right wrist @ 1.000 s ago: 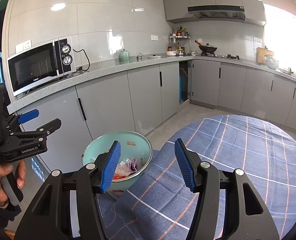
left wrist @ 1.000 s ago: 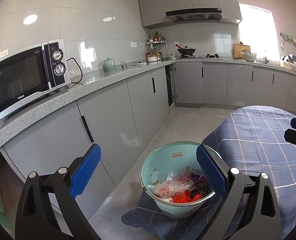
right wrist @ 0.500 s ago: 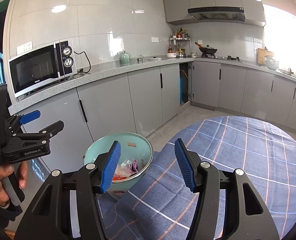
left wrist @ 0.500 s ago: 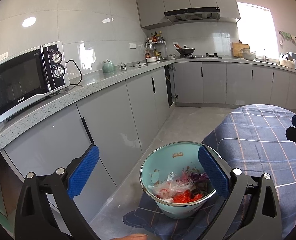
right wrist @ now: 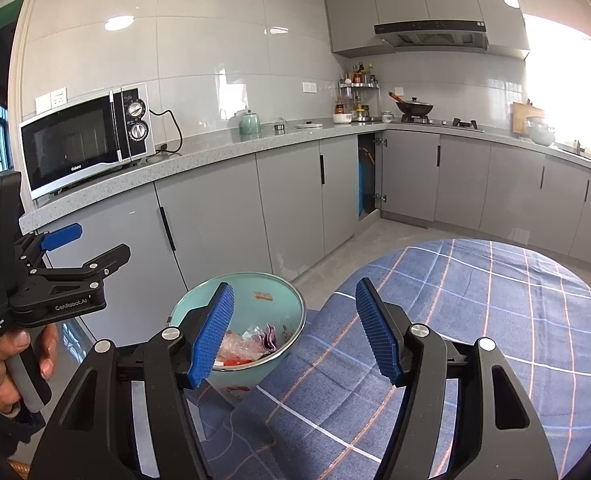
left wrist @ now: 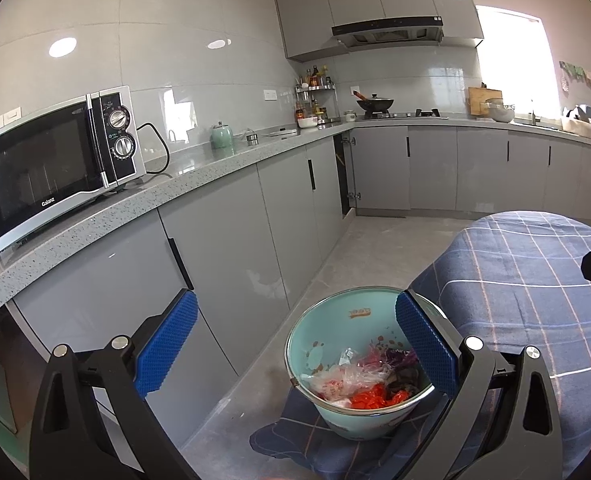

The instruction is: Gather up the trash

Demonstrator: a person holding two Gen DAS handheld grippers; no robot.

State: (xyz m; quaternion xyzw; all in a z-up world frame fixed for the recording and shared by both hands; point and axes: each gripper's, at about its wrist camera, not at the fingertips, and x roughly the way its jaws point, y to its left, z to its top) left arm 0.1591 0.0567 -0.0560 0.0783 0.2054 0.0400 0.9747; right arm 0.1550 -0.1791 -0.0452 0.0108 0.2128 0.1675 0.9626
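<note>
Teal bowl (left wrist: 327, 336): one, trash inside. Left claw (left wrist: 295, 346) wide, empty; right claw (right wrist: 293, 334) opening, empty.

Daylight is pouring in through the bright window (left wrist: 511, 64) at the upper right of both views and totally blowing out there, washing the nearby wall pinkish. Round ceiling lights are glaring as white blobs on the glossy grey wall tiles (right wrist: 223, 32) at the upper left. Fisheye is bending the speckled grey countertop (left wrist: 199, 176) into a curve, and the corners are going black. Everything's staying fairly sharp, shadows soft.
</note>
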